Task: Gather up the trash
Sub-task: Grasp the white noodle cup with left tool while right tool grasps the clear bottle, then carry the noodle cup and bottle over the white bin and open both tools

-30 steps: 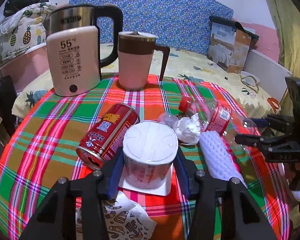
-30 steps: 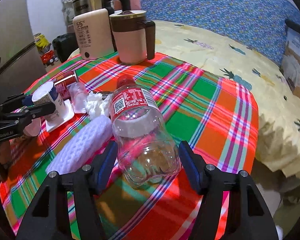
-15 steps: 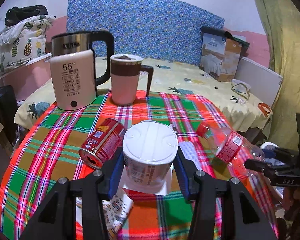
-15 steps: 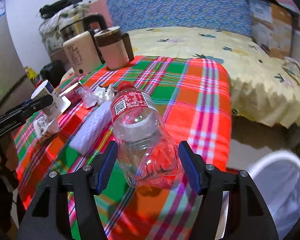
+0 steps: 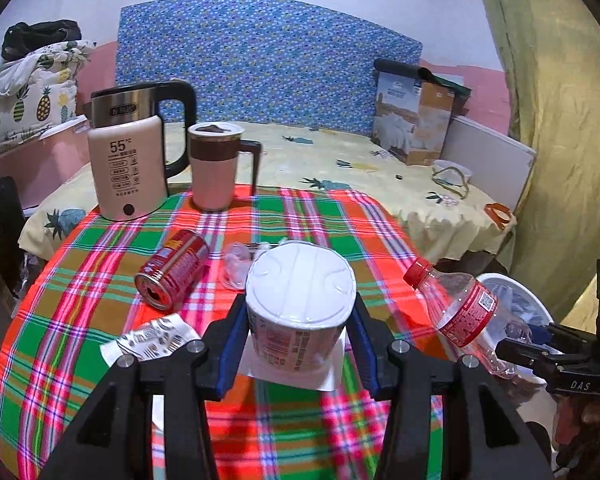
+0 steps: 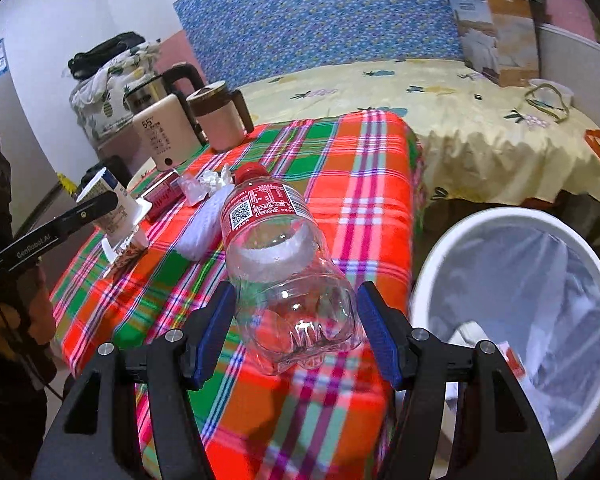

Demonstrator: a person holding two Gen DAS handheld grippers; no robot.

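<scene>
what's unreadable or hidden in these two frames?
- Noodle cup contents: left wrist view, sealed lid covers them.
- Trash bin bottom: right wrist view, liner and the right tongs block it.
- Bottle base grip: left wrist view, frame edge crowds it.
- Kettle small print: too small.

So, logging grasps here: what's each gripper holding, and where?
Left gripper clamps the noodle cup by its sides; right gripper clamps the plastic bottle near its base.

A home bedroom: bed [image 5: 340, 160], kettle [image 5: 128, 160] on a plaid-clothed table [image 5: 80, 280].
</scene>
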